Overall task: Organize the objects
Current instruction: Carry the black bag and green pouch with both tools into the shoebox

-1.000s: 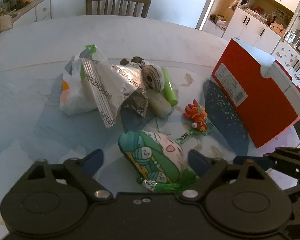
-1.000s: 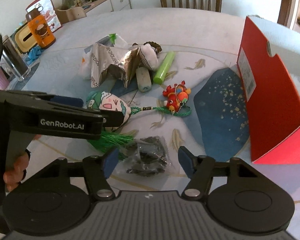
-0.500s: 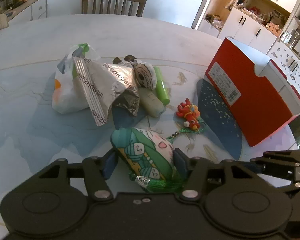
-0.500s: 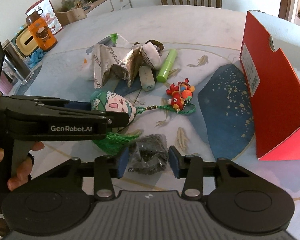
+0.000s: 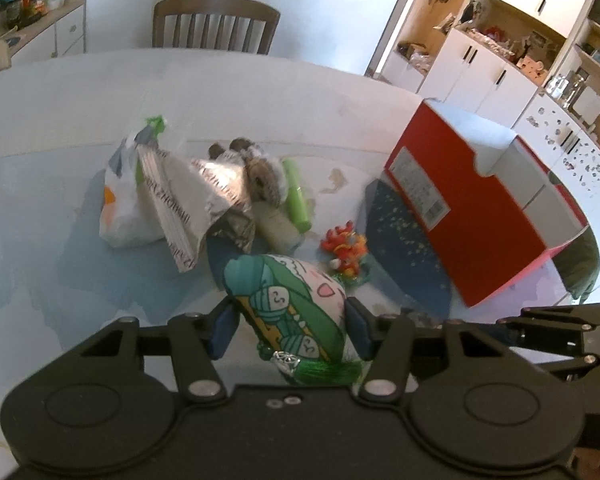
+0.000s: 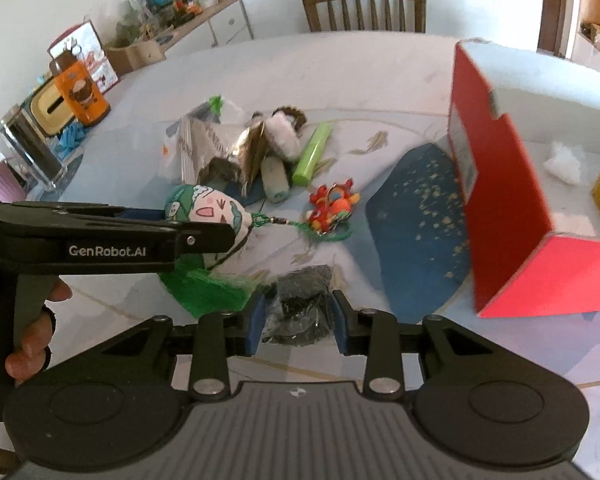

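Left gripper (image 5: 286, 326) clamped on the cartoon-print stuffed charm (image 5: 288, 300), right gripper (image 6: 296, 320) clamped on the black bundle (image 6: 300, 308), both low over the table (image 5: 80, 92); lift level so the green tassel (image 6: 208, 290) clears, then carry toward the red box (image 6: 496, 188).

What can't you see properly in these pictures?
- Box inside: right view, its red wall hides most of it.
- Box label: both views, print too small.
- Black bundle: right view, too dark to identify.
- Pouch underside: left view, gripper body covers it.
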`<control>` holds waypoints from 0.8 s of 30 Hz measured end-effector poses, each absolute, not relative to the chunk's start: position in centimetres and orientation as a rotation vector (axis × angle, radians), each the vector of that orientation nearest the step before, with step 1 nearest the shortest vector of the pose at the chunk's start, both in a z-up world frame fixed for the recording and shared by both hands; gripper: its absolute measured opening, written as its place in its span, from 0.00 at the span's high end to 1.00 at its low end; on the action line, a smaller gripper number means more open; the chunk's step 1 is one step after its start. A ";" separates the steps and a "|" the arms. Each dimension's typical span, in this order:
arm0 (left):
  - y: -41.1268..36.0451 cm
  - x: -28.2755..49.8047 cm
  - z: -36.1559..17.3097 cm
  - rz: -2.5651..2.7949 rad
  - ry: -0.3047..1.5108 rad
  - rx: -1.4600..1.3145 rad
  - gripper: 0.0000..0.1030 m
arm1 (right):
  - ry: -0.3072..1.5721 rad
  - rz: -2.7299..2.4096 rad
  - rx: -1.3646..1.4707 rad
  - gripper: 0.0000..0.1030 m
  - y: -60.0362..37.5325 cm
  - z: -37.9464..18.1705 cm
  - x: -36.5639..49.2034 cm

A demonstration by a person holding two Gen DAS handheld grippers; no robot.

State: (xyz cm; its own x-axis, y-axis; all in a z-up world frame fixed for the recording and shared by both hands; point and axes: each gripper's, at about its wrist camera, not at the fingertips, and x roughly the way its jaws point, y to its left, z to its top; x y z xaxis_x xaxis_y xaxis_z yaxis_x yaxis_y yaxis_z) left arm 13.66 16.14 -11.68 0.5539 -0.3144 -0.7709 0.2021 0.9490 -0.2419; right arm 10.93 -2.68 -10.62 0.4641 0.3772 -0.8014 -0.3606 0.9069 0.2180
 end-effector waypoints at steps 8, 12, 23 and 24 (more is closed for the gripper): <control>15.1 13.6 -8.8 -0.337 0.907 -0.128 0.46 | 0.922 0.423 0.030 0.67 -5.1 -7.2 10.7; 14.5 13.7 -7.0 -0.360 0.872 -0.131 0.46 | 0.888 0.415 0.050 0.67 -6.4 -5.8 10.7; 11.6 15.1 -3.0 -0.410 0.791 -0.115 0.46 | 0.811 0.390 0.061 0.67 -9.8 -3.0 11.8; 11.2 15.2 -2.7 -0.416 0.786 -0.110 0.46 | 0.809 0.384 0.058 0.67 -10.1 -2.8 11.9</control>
